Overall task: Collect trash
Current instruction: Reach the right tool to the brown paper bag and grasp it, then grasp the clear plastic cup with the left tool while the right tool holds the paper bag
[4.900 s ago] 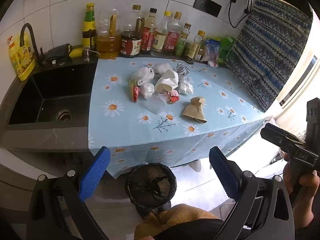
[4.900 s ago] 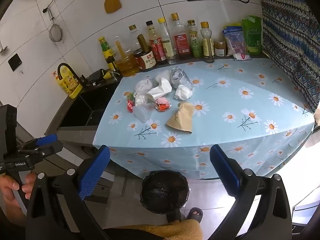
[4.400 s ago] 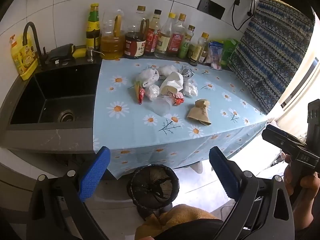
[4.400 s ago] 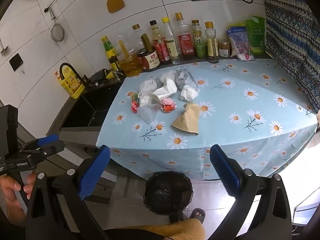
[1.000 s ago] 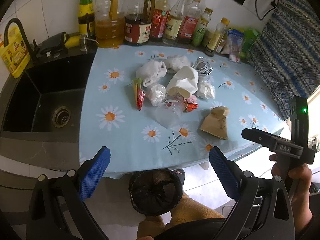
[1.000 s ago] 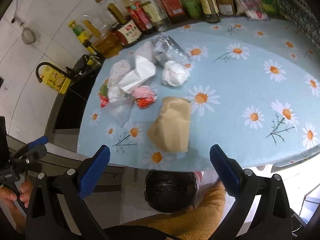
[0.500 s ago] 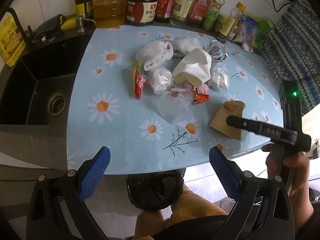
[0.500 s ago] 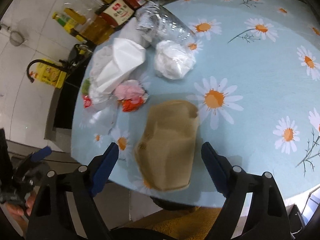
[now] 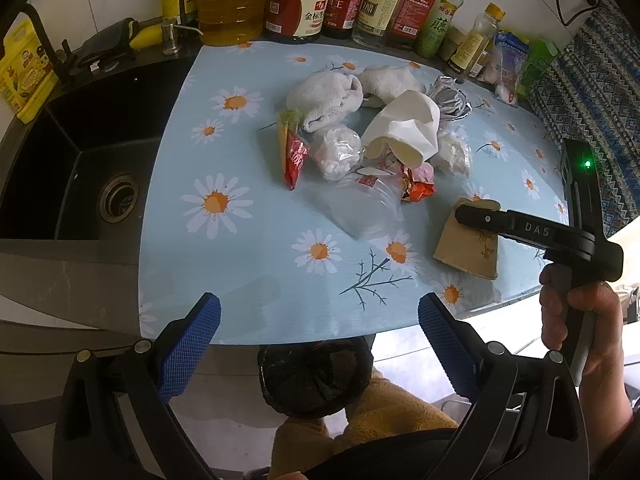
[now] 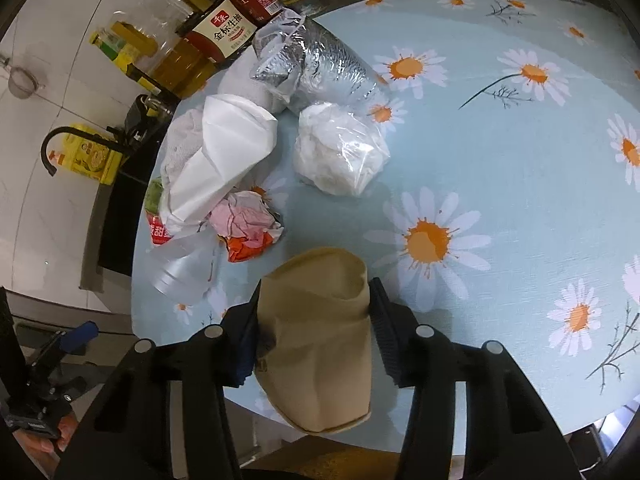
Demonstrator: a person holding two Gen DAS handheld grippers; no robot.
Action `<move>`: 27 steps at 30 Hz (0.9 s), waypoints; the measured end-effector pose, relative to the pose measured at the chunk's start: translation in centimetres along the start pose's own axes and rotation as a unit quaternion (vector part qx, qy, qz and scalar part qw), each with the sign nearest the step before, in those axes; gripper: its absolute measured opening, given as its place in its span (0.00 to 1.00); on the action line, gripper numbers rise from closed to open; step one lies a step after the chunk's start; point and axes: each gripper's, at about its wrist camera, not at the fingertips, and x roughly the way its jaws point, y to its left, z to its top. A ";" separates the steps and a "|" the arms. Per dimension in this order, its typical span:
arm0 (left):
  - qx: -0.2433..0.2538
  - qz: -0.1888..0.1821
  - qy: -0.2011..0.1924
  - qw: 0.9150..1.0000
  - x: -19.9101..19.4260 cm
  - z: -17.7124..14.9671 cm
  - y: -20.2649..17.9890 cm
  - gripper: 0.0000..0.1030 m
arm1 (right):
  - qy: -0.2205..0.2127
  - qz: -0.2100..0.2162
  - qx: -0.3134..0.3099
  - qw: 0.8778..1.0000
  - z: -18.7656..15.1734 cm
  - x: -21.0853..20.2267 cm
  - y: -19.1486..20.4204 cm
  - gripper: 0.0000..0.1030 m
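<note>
A squashed brown paper cup [image 10: 316, 340] lies near the front edge of the daisy tablecloth [image 10: 500, 184]; my right gripper [image 10: 314, 312] is shut on it, one pad on each side. The left wrist view shows the same cup [image 9: 466, 246] under the right gripper's black body [image 9: 520, 232]. More trash lies behind it: a clear plastic cup [image 9: 362, 212], a red and pink wrapper [image 10: 248, 228], white paper [image 10: 224, 160], a bagged white wad [image 10: 340, 156] and a foil bag [image 10: 316, 68]. My left gripper [image 9: 318, 336] hangs open above a black-lined bin [image 9: 314, 376] on the floor.
Sauce and oil bottles [image 9: 296, 0] line the wall behind the trash. A black sink [image 9: 80, 160] with a tap lies to the left of the cloth. A patterned curtain [image 9: 592, 80] hangs at the right. A person's knee in yellow cloth [image 9: 384, 412] shows beside the bin.
My right gripper came down and forward over the brown paper cup and its jaws closed onto the cup's sides. My left gripper sank a little toward the table edge, jaws unchanged.
</note>
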 end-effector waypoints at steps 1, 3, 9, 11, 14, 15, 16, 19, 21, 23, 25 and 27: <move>0.000 -0.001 -0.001 1.000 0.0 0.0 0.0 0.93 | 0.000 0.003 0.000 1.000 -0.1 -0.1 0.0 0.48; 0.002 -0.002 -0.002 1.000 -0.1 0.0 -0.1 0.93 | -0.005 0.001 -0.002 1.000 -0.4 -0.5 0.1 0.48; 0.030 -0.001 0.000 1.000 0.0 0.5 -0.9 0.93 | -0.034 0.018 -0.012 0.999 -1.2 -3.5 0.4 0.48; 0.035 -0.004 -0.004 0.999 0.0 1.0 -1.1 0.93 | -0.049 0.022 -0.013 0.998 -1.7 -5.0 0.5 0.48; 0.036 -0.021 -0.008 0.999 0.3 2.1 -1.5 0.93 | -0.070 0.022 -0.013 0.997 -2.5 -7.2 0.5 0.48; 0.040 -0.030 -0.010 0.999 0.5 2.4 -1.8 0.93 | -0.076 0.020 -0.011 0.997 -2.7 -7.7 0.5 0.48; 0.045 -0.036 -0.012 0.998 0.6 2.7 -2.1 0.93 | -0.083 0.020 -0.006 0.996 -3.1 -8.4 0.4 0.48; 0.061 -0.056 -0.017 0.996 1.7 3.6 -3.1 0.93 | -0.102 0.021 0.000 0.995 -3.7 -10.0 0.5 0.48; 0.071 -0.053 -0.018 0.996 2.8 4.0 -3.5 0.93 | -0.109 0.022 0.005 0.994 -4.2 -10.8 0.2 0.48; 0.085 -0.040 -0.016 0.995 4.1 4.2 -3.8 0.92 | -0.114 0.018 0.008 0.993 -4.5 -11.5 0.1 0.48; 0.081 -0.050 -0.011 0.995 5.2 4.5 -3.7 0.92 | -0.118 0.009 0.009 0.993 -4.9 -12.1 0.0 0.48; 0.075 -0.057 -0.002 0.996 6.4 4.8 -3.5 0.92 | -0.119 0.000 0.010 0.993 -5.2 -12.7 -0.1 0.48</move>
